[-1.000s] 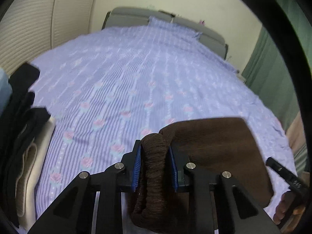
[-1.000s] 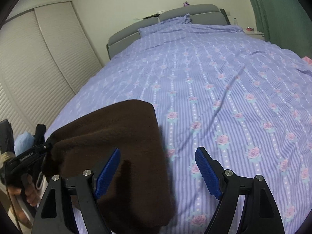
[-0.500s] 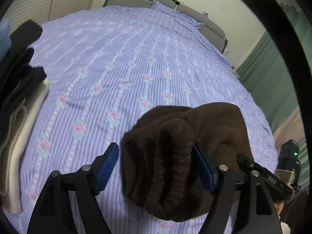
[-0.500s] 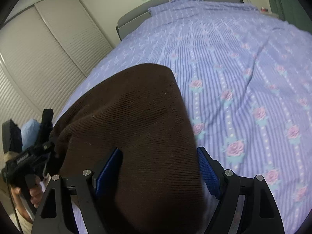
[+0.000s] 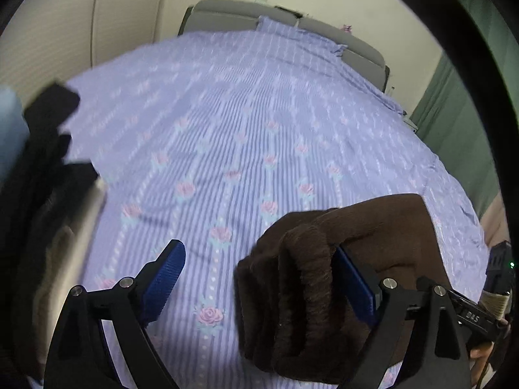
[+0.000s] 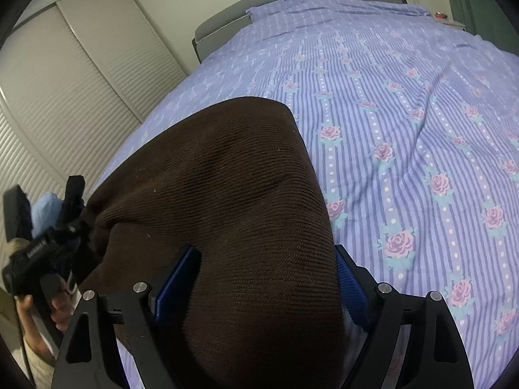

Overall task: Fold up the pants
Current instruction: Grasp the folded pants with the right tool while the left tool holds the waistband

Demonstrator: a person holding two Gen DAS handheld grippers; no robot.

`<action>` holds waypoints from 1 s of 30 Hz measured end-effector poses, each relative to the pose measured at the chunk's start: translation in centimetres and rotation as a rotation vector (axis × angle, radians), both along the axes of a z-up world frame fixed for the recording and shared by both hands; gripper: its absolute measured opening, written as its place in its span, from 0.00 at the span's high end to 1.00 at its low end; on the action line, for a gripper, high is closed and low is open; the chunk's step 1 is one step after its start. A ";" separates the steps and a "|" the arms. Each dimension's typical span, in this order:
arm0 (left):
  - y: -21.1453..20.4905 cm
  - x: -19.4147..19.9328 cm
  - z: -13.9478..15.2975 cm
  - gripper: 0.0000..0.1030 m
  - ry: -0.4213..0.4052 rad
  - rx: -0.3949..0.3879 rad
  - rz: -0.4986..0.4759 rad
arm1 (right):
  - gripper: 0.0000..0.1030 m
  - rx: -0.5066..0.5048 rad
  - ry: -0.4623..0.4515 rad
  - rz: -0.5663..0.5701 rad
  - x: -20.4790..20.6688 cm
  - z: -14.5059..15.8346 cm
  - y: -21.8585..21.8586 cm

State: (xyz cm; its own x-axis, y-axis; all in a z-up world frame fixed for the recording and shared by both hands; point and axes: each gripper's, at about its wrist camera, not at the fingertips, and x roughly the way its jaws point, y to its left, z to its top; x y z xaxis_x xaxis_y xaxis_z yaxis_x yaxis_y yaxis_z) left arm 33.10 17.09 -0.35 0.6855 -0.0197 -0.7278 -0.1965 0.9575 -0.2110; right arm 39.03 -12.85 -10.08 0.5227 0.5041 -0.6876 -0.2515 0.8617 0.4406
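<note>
near edge of bed [image 5: 246, 136] | brown pants [image 6: 227, 214] bunched, long axis running far-left | left claw [image 5: 259, 278] spread, cloth touching only its right finger | right claw [image 6: 262, 278] spread around the bundle, nearer to pinch it
</note>
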 end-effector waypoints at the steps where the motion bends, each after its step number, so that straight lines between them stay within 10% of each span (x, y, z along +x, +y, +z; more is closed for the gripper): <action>1: -0.4 -0.6 0.6 0.11 -0.008 0.009 -0.014 | 0.19 0.003 0.003 -0.002 0.0 0.1 0.0; 7: -0.9 -2.8 3.8 0.00 -0.112 0.050 -0.014 | 0.19 -0.004 -0.001 -0.010 -0.3 0.1 0.3; 22: 0.0 -1.8 -6.7 0.00 0.077 -0.305 -0.067 | 0.19 0.033 0.004 0.014 0.3 -1.3 -1.0; 30: 1.1 -1.9 -10.1 0.06 0.033 -0.569 -0.027 | 0.19 -0.010 -0.029 0.020 0.4 -2.1 -0.2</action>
State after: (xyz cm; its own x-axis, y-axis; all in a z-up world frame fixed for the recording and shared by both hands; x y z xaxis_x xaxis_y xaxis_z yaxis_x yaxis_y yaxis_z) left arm 31.20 18.20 -10.46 0.6562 -0.4317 -0.6189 -0.1894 0.6997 -0.6889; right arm 39.45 -13.02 -12.17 0.5325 0.5077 -0.6773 -0.2814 0.8608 0.4240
